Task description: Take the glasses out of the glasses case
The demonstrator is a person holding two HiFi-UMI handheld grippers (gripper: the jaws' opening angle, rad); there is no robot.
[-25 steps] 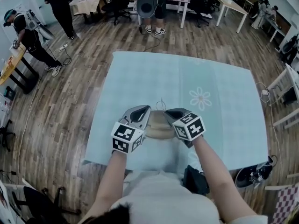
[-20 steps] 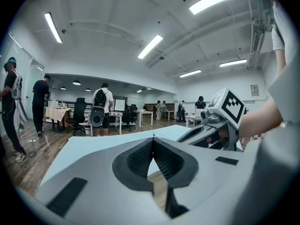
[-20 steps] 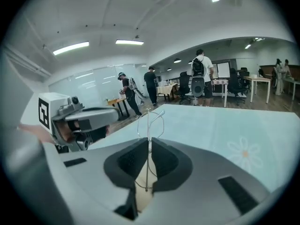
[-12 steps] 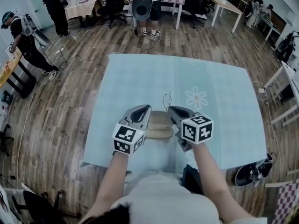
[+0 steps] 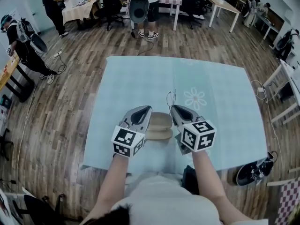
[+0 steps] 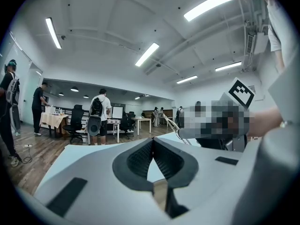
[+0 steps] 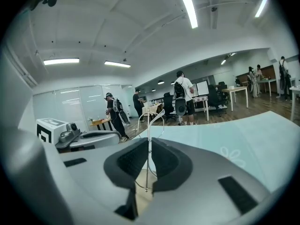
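Head view. The tan glasses case [image 5: 159,125] lies open on the pale blue counter [image 5: 220,125], near its front edge. The left gripper [image 5: 144,110] rests just left of the case and the right gripper [image 5: 174,109] just right of it, so the case sits between them. The thin wire glasses [image 5: 170,97] stand beyond the case, rising from the tip of the right gripper. A flower print [image 5: 196,98] marks the cloth to the right of the case.

Left gripper view. The fingers [image 6: 140,158] are pressed together at their tips with nothing between them. Blue cloth shows through the gap lower down. The glasses' wire frame appears to the right, apart from these fingers.

Right gripper view. The fingers [image 7: 164,161] pinch a thin wire part of the glasses. The wire runs upright through the seam between the pads, and the frame loops above the tips. The left gripper lies off to the left.
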